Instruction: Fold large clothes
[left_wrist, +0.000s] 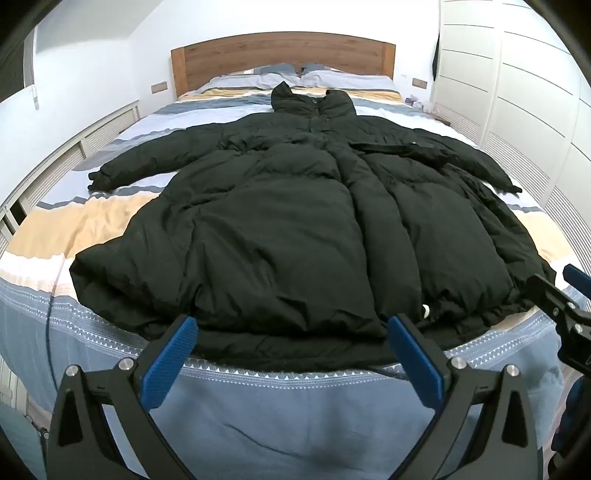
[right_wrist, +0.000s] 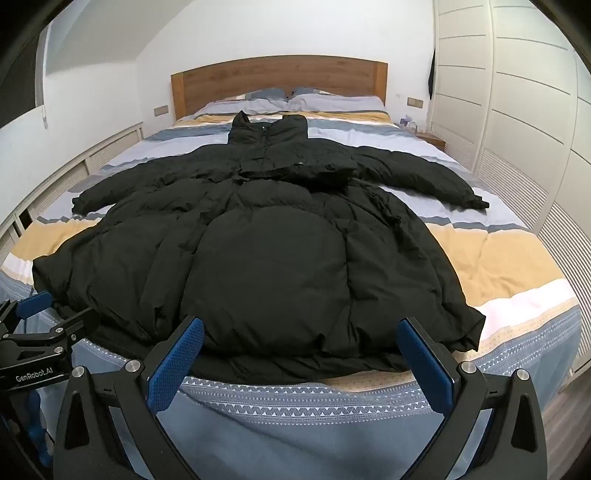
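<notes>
— What's on the bed right now?

— A big black padded puffer coat (left_wrist: 280, 206), laid flat on the bed with the striped blue, white and yellow cover (left_wrist: 92, 221). Its hem lies along the foot edge, and the hood points at the wooden headboard (left_wrist: 282, 55). One sleeve reaches toward the left edge of the bed, the other toward the right edge, near the white panelled wardrobe (right_wrist: 517, 92).

— Anything holding anything? Boxes, baskets?

— None that I can make out. Only the bed carries things: the coat, plus two striped pillows (right_wrist: 288, 99) up against the headboard.

— And the tongs?

— Both sets are released, spread wide, with nothing between the blue pads. The left tongs (left_wrist: 291, 343) hang at the foot edge, tilted downward, framing the middle of the hem; whether the tips touch the cloth I cannot tell. The right tongs (right_wrist: 301, 347) hang just beside them, tilted downward alike, over the hem nearer the coat's right corner.

— Can each see the other?

— Yes. The right pair shows at the right rim of the left camera's view, the left pair at the left rim of the right camera's view, side by side.
</notes>
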